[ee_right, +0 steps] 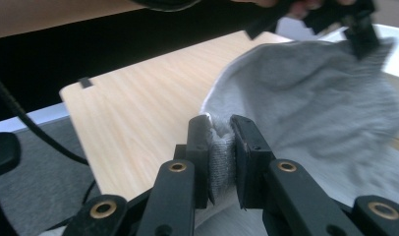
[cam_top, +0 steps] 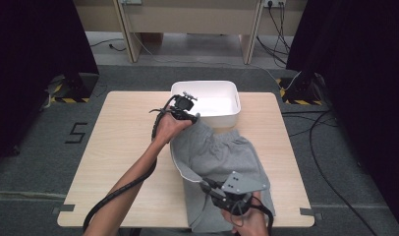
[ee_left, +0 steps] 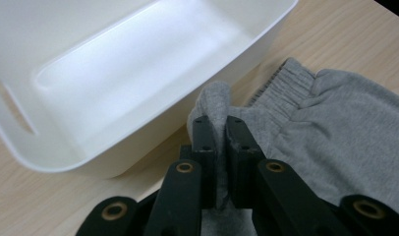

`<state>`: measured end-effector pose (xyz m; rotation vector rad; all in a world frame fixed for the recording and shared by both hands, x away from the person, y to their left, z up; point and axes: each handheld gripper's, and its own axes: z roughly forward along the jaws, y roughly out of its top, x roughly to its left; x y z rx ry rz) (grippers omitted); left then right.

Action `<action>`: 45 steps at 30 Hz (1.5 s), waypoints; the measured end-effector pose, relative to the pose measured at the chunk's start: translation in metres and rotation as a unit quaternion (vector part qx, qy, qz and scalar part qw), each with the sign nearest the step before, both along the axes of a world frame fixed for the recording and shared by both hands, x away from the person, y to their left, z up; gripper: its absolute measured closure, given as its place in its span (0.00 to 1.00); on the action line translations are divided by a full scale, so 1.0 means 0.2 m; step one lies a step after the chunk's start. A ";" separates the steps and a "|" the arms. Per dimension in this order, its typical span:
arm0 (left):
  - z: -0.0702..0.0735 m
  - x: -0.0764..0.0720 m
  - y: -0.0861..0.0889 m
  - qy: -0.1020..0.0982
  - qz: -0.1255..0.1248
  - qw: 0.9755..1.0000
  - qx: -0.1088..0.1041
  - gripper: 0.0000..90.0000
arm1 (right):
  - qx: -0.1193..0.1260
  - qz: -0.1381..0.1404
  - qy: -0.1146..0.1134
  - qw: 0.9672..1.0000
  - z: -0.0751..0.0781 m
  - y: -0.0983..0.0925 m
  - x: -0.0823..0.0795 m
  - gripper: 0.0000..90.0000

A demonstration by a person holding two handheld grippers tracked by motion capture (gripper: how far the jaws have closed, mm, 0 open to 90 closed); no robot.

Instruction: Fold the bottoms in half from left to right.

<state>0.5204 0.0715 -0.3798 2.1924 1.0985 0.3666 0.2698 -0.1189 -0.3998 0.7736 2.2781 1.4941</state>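
Grey sweat shorts (cam_top: 222,157) lie across the wooden table (cam_top: 124,147), partly lifted at two edges. My left gripper (cam_top: 195,117) is shut on a fold of the grey shorts (ee_left: 335,137) near the ribbed waistband, right beside the white bin (cam_top: 212,101). In the left gripper view, cloth is pinched between the jaws of the left gripper (ee_left: 222,129). My right gripper (cam_top: 206,187) is shut on another edge of the shorts near the table's front. In the right gripper view, the right gripper (ee_right: 221,132) squeezes a wad of the grey shorts (ee_right: 310,98).
The white bin (ee_left: 114,83) is empty, with a slot handle in its wall. Black cables trail from both grippers. Dark curtains flank the table, and floor cables run at the right. Bare tabletop (ee_right: 133,118) lies left of the shorts.
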 end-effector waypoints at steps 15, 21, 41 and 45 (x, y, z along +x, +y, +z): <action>-0.01 -0.01 -0.38 0.001 -0.018 1.000 -0.007 0.93 | -0.007 -0.120 0.009 0.993 -0.06 -0.50 -0.08 0.88; -0.06 -0.01 -0.54 0.012 -0.029 0.999 -0.013 0.93 | -0.015 -0.154 0.027 0.988 -0.15 -0.64 -0.12 0.88; -0.20 0.05 -0.78 0.011 -0.019 0.998 -0.065 0.84 | -0.052 -0.188 0.057 0.979 -0.28 -0.78 -0.20 0.88; -0.19 0.04 -0.77 0.007 -0.021 0.997 -0.073 0.79 | -0.062 -0.190 0.064 0.978 -0.29 -0.79 -0.20 0.88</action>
